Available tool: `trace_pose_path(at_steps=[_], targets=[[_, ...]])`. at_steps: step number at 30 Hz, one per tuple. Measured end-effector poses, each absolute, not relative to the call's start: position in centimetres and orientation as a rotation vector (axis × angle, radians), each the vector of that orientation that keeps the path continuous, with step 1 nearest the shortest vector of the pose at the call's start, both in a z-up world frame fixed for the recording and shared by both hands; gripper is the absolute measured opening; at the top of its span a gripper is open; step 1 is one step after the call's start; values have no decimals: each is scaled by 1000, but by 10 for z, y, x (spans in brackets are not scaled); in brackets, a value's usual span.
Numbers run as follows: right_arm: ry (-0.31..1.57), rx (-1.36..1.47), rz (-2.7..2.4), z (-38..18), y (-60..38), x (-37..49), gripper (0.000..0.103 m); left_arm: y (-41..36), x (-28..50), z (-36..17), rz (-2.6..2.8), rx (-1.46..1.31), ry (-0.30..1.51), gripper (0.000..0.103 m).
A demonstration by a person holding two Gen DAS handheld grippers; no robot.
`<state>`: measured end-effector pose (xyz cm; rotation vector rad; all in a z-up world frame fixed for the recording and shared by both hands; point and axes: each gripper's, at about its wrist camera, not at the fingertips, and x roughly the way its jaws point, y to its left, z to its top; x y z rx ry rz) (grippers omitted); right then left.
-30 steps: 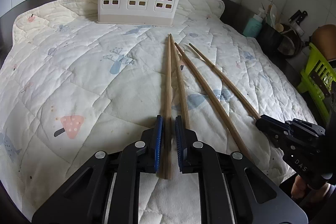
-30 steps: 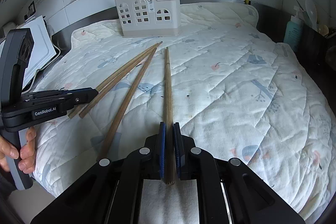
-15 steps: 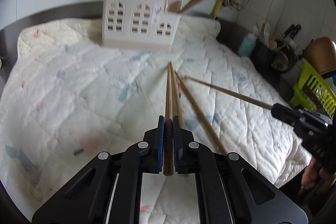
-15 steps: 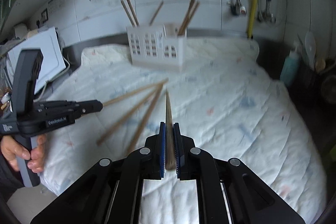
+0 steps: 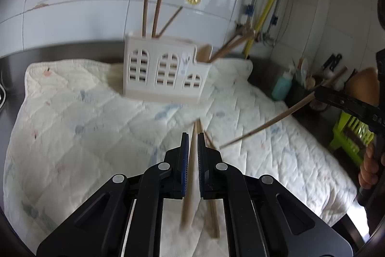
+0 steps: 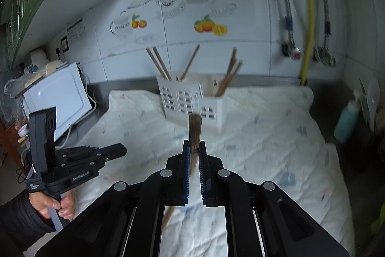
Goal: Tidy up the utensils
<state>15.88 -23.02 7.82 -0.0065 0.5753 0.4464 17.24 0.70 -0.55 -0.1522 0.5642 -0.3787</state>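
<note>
L tongs [image 5: 191, 148] are clamped on a wooden chopstick [image 5: 190, 175], held off the quilted pad [image 5: 72, 136] on the counter. R tongs [image 6: 194, 155] are likewise closed on a second chopstick [image 6: 195, 134] (blurred), raised above the pad. Two more chopsticks [image 5: 211, 204] are seen lying on the pad below the L tongs. The white utensil holder [image 6: 192, 100] w/ several chopsticks stands at the pad's far edge, near the tiled wall.
</note>
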Motion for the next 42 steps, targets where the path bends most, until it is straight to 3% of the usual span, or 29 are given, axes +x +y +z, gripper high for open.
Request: trace_pose_path(at_steps=[6,11,20,24,26,29,42], targets=[[518,-29,455,118,-226,186,7,8,182,15,-386,-118,529,5],[494,-41,464,128,-225,189,7,4,177,-2,-418,-88,613,6],[477,-53,478,131,-219,184,7,-3,161,-62,-401,-3,767,33],[464,-63,482,135,-216,180,7,-6,162,-79,-374,32,814,32],[458,-66,484,136,-215,178,7,-5,165,-87,-380,9,846,15],[453,-69,484,136,-213,175,7,-5,162,-89,-364,14,842,8],[411,-42,471,151,-220,176,7,8,162,-25,-342,-64,647,6]])
